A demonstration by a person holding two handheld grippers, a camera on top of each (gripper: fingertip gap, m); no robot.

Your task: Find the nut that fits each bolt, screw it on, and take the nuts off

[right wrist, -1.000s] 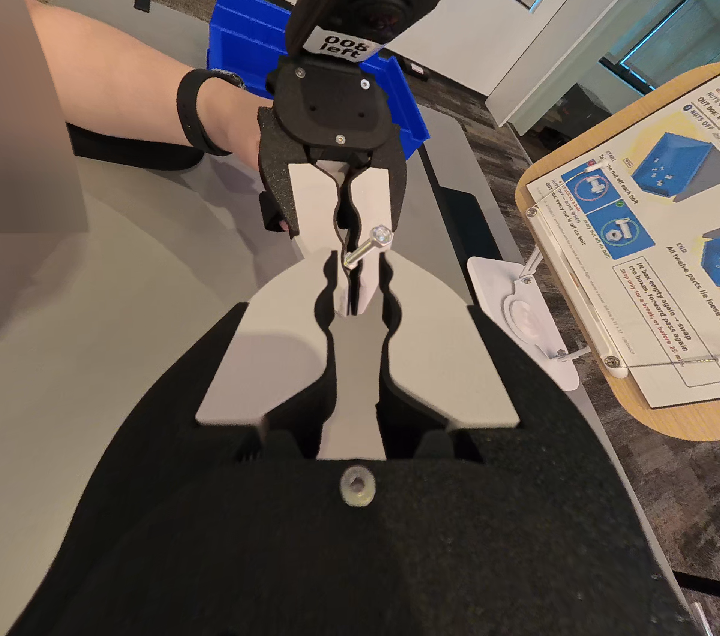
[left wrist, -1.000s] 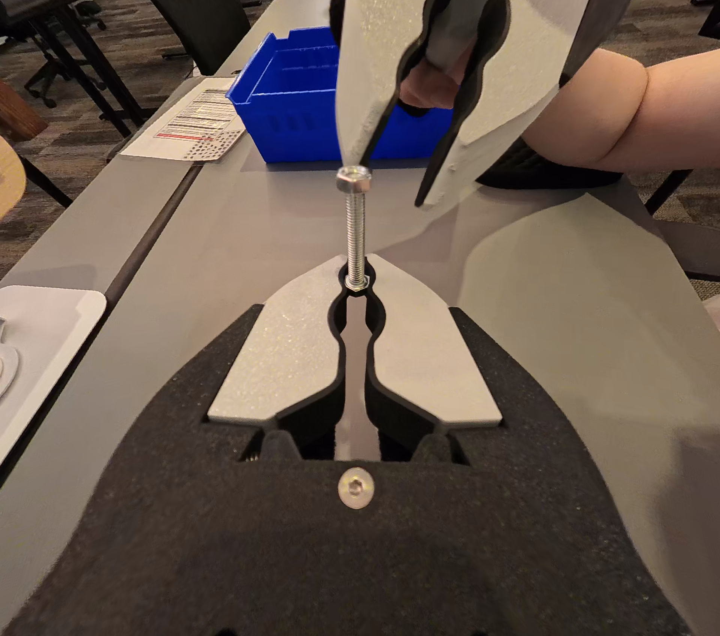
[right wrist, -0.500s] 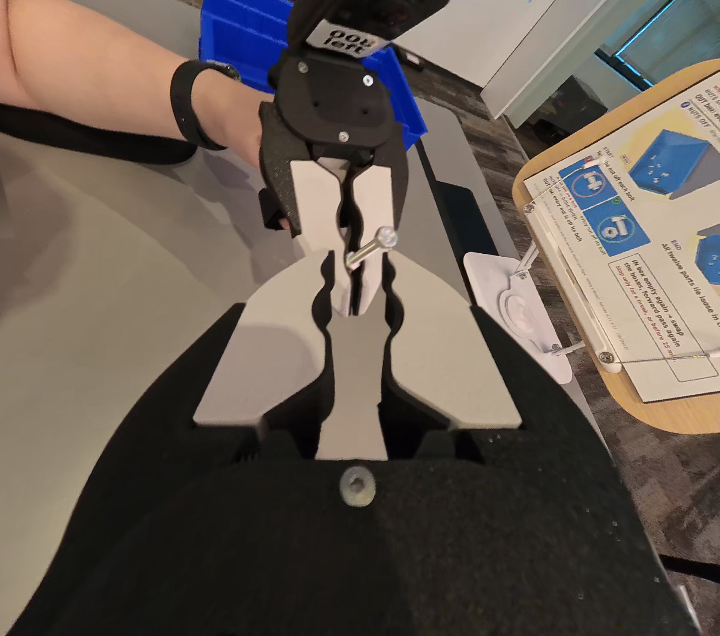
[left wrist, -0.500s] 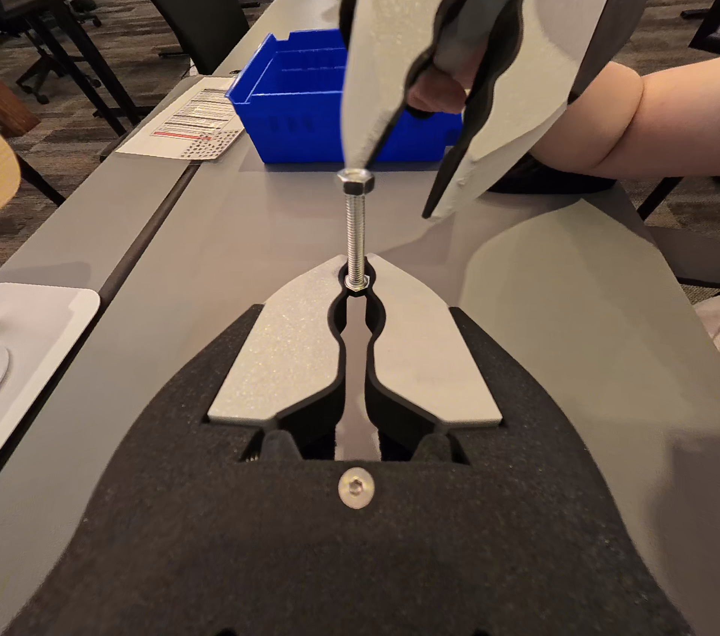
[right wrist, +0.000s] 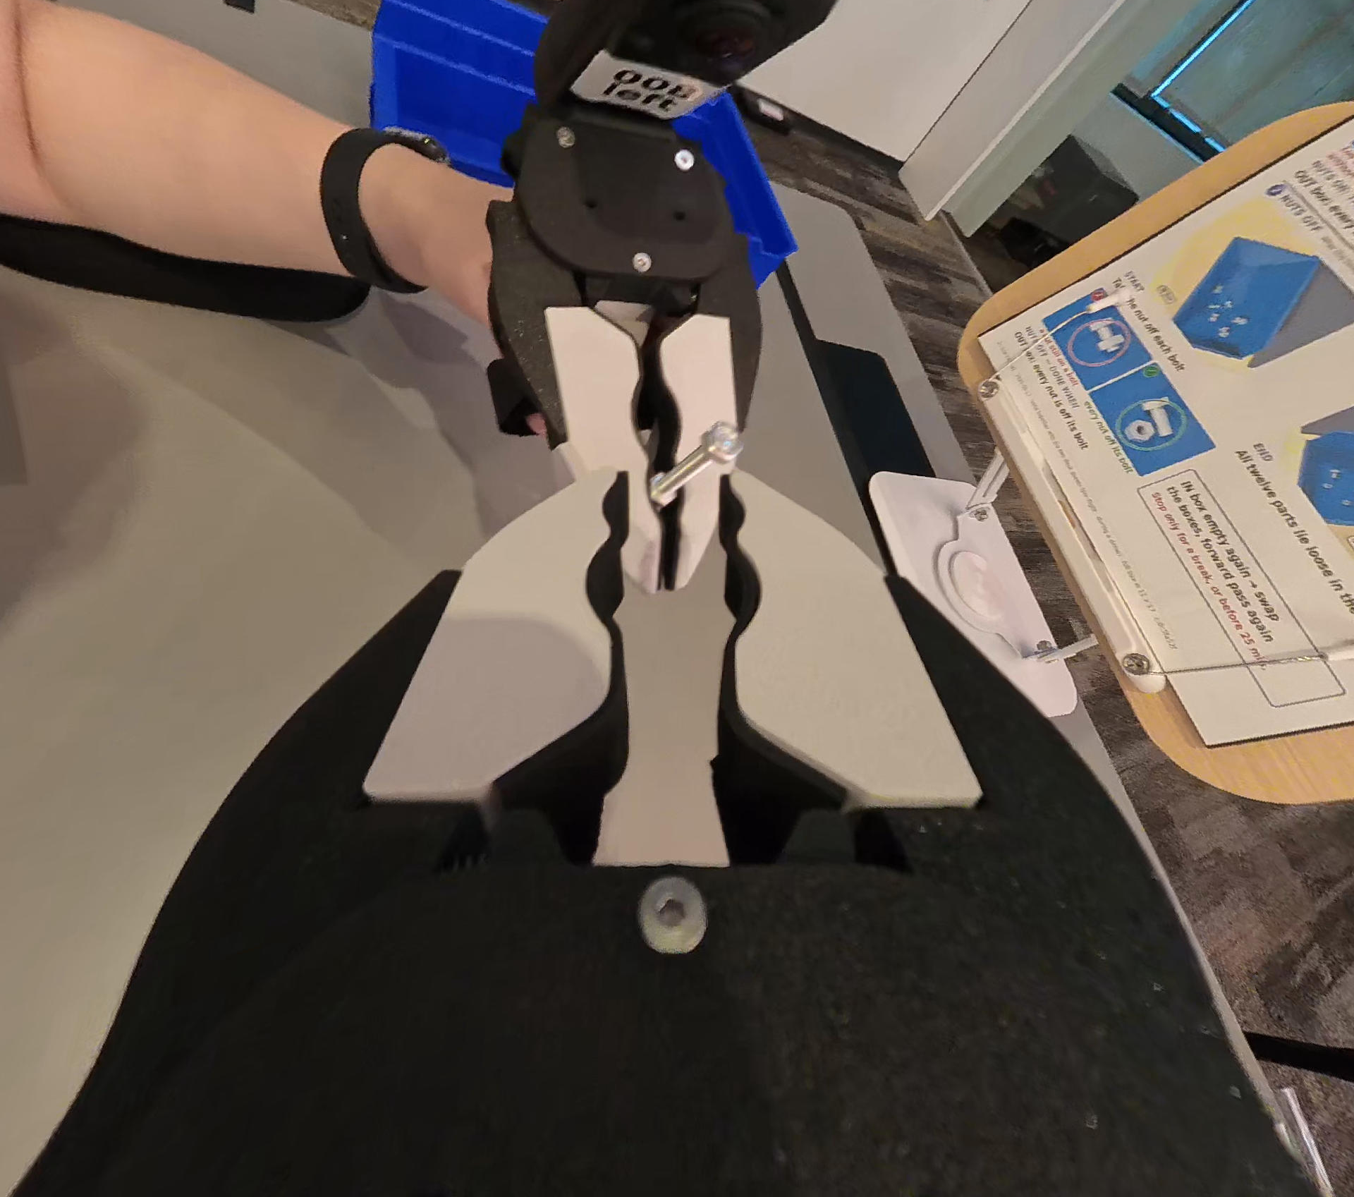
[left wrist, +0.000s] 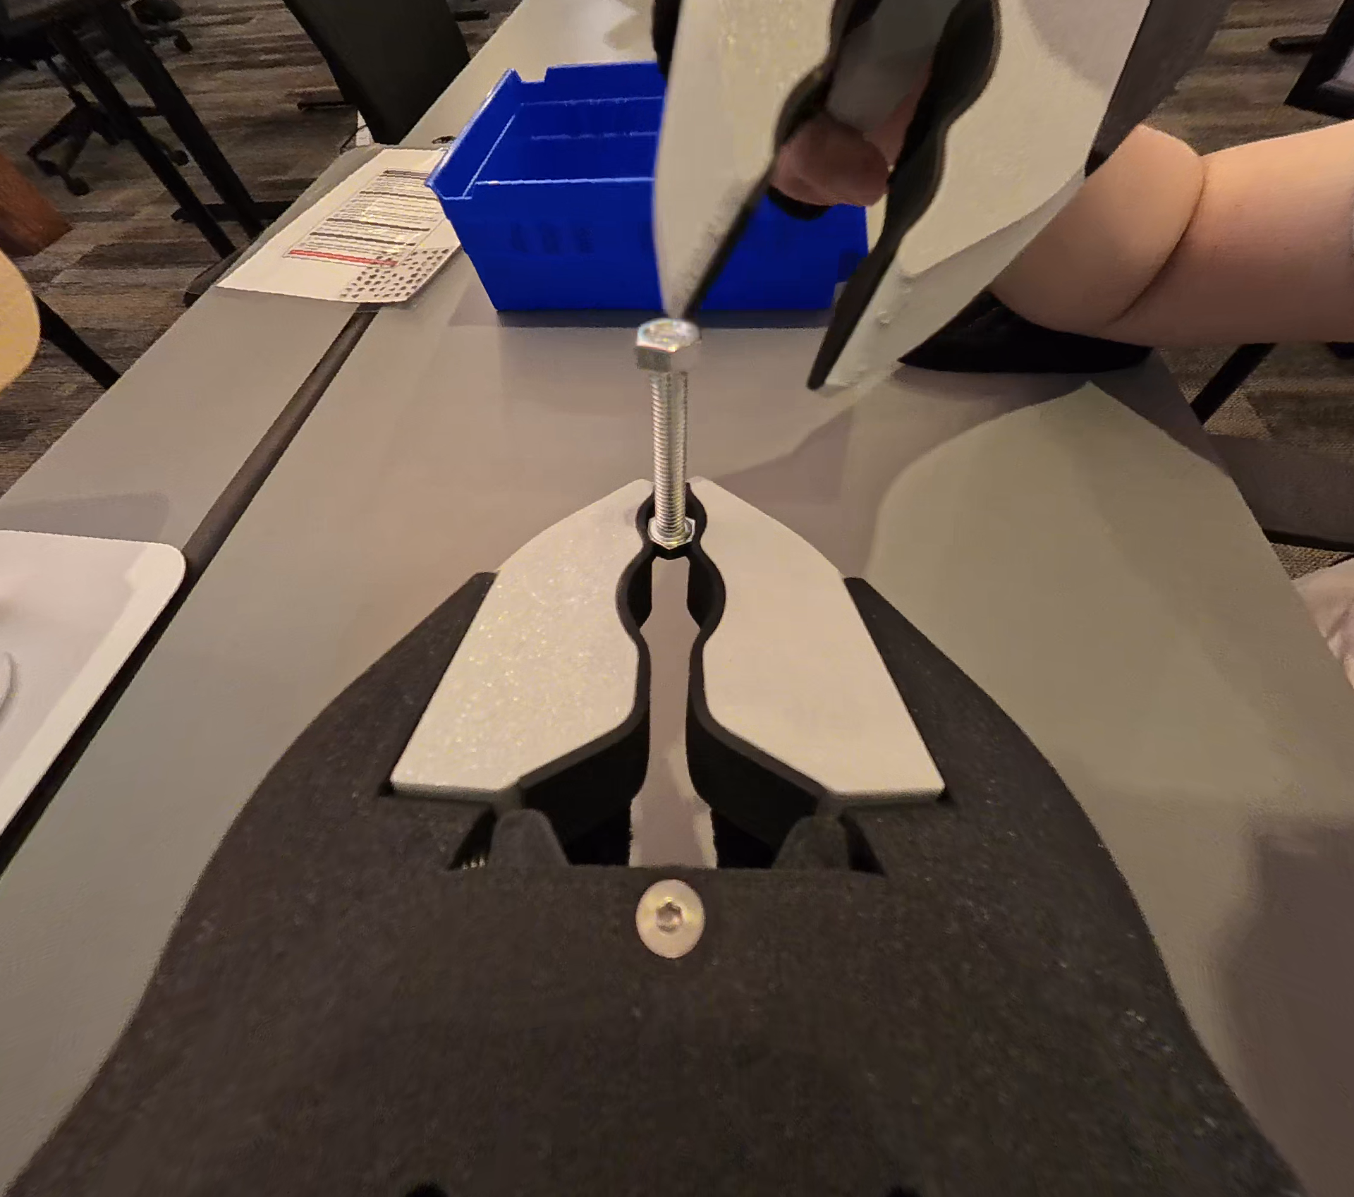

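Little has moved since a second ago: right gripper (left wrist: 747,348) has edged slightly right over the bolt head, left gripper (left wrist: 670,528) hasn't budged.

Left to right, left wrist view: white plate (left wrist: 88,605) at the table edge, printed sheet (left wrist: 359,238), blue bin (left wrist: 586,209), then bolt (left wrist: 668,429) centre, person's forearm (left wrist: 1187,238) far right.

Left gripper is clenched on the nut (left wrist: 670,533) at the low end of the bolt; the bolt stands upright out of the fingertips, head up, above the grey table (left wrist: 476,429). Right gripper is released, jaws spread, one fingertip (left wrist: 678,304) right at the bolt head, maybe touching, can't tell. It grasps nothing.

Right wrist view, same thing: left gripper (right wrist: 663,575) shut, bolt (right wrist: 692,473) sticking out sideways toward the instruction board (right wrist: 1172,502) on the right.

Progress, as a guess: nut sits at the thread tip, so it is either just started or nearly off; which way, can't tell. Right gripper needs to close on the head and turn. Other bolts and nuts are not in view, so the count done is unknown.

Bin: the visible part of the inside shows only ribbed walls, no parts seen; the floor is mostly hidden behind the right gripper.
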